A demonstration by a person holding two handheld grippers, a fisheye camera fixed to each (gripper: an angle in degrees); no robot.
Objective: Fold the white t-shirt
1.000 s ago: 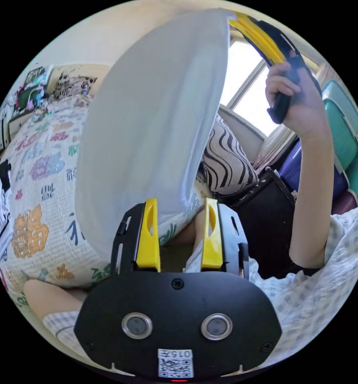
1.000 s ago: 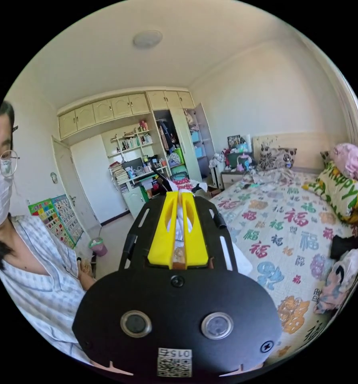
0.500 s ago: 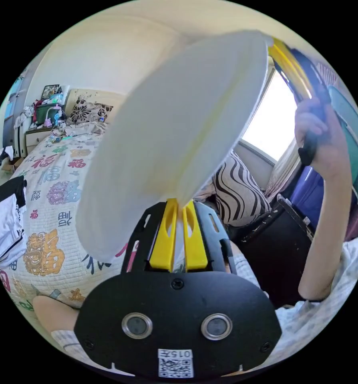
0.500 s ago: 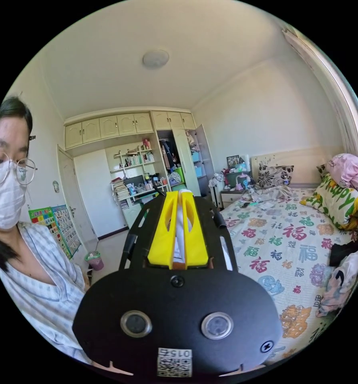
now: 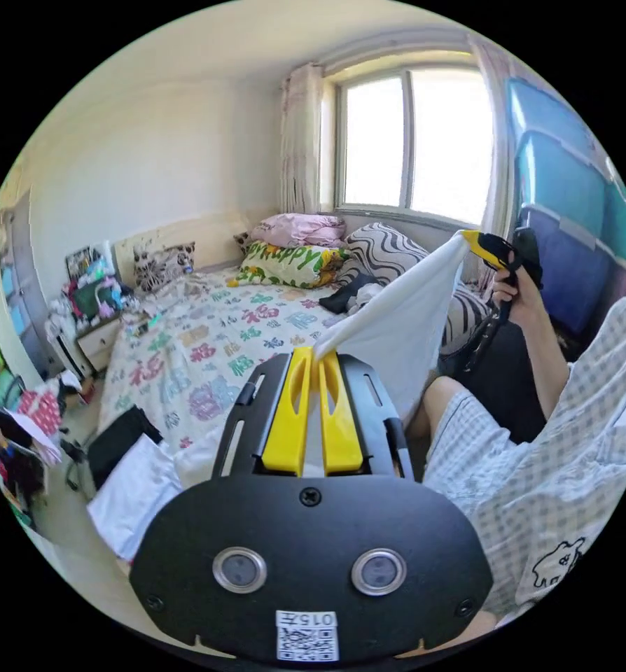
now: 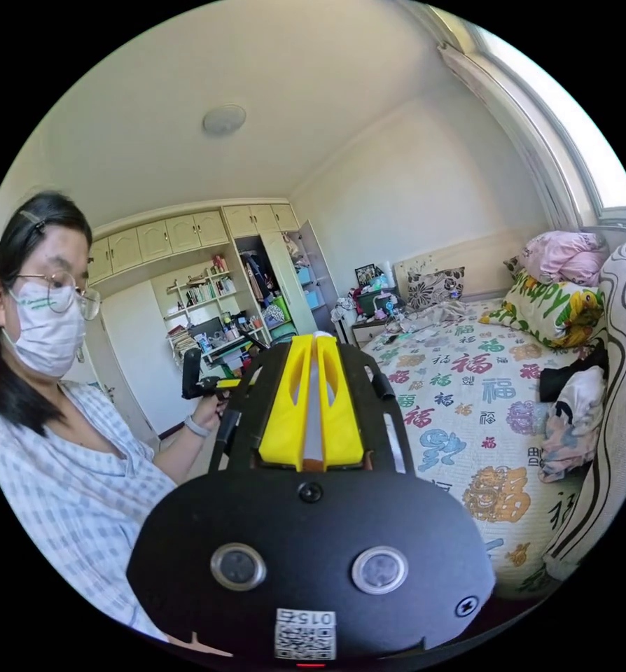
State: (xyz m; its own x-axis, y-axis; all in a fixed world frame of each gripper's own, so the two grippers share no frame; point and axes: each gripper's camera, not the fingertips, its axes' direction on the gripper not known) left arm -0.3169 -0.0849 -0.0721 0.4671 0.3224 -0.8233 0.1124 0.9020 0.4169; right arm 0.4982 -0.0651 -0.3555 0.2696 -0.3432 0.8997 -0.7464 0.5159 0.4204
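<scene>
In the left gripper view, the left gripper [image 5: 311, 357] was clamped on one corner of the white t-shirt [image 5: 404, 329], and the fabric ran taut from there up to the right gripper [image 5: 475, 241], which pinched the opposite corner while held in the person's hand [image 5: 522, 294] near the window [image 5: 411, 140]. The stretched span was held in the air beside the bed [image 5: 208, 350], with the rest of the garment hanging below it in front of the striped pillow [image 5: 383, 252]. In the right gripper view, the right gripper [image 6: 311, 350] had its jaws closed on a white strip, apparently the same shirt, though most of the fabric was hidden behind the gripper body.
</scene>
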